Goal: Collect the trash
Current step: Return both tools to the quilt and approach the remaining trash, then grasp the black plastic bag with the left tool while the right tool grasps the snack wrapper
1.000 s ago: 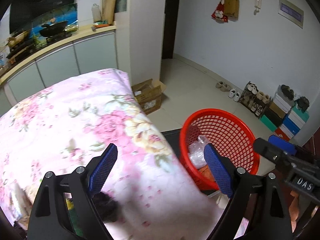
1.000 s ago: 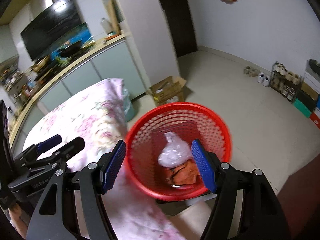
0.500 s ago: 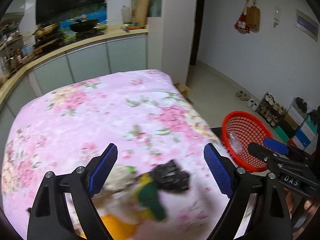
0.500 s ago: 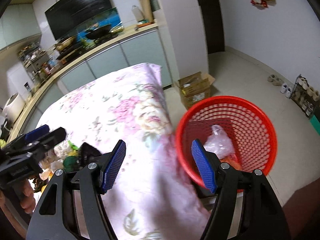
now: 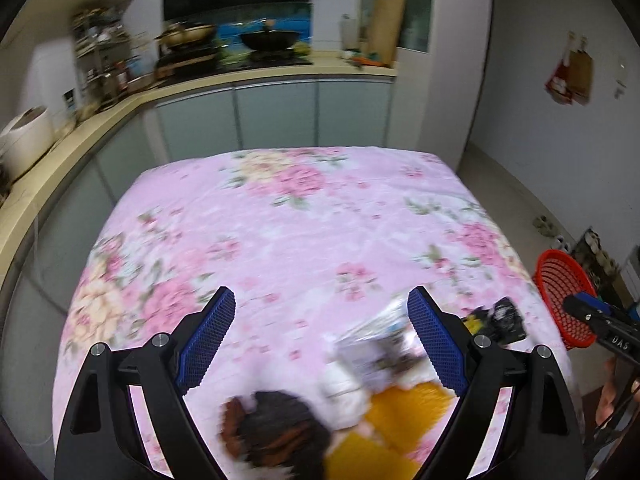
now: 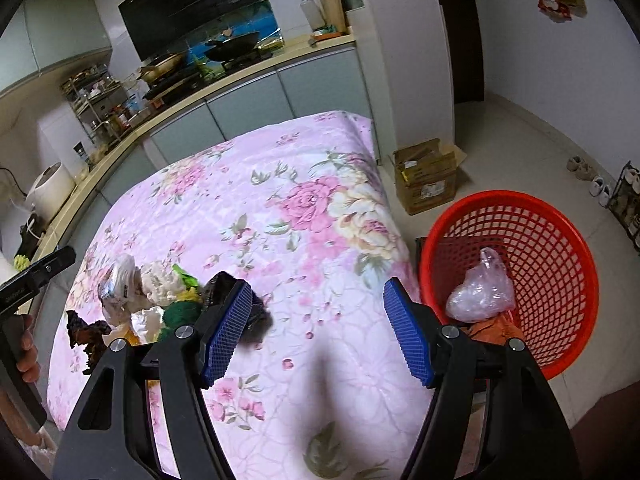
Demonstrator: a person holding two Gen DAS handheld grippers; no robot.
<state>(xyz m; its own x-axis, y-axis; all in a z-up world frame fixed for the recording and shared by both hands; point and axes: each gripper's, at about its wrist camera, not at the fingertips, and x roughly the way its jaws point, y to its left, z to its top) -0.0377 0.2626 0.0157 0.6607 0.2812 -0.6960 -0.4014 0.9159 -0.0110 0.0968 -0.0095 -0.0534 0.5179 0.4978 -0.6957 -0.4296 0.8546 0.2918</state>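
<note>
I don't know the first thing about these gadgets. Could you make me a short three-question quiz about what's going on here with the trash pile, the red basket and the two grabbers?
1. True or false: the red basket is empty.
2. Multiple choice: the trash pile lies on A) the floor, B) the flowered cloth, C) the kitchen counter.
3. Is the left gripper or the right gripper holding anything between its fingers?

Key:
1. False: a clear plastic bag and something orange lie inside.
2. B.
3. Neither; both stand open above the cloth with nothing gripped.
</note>
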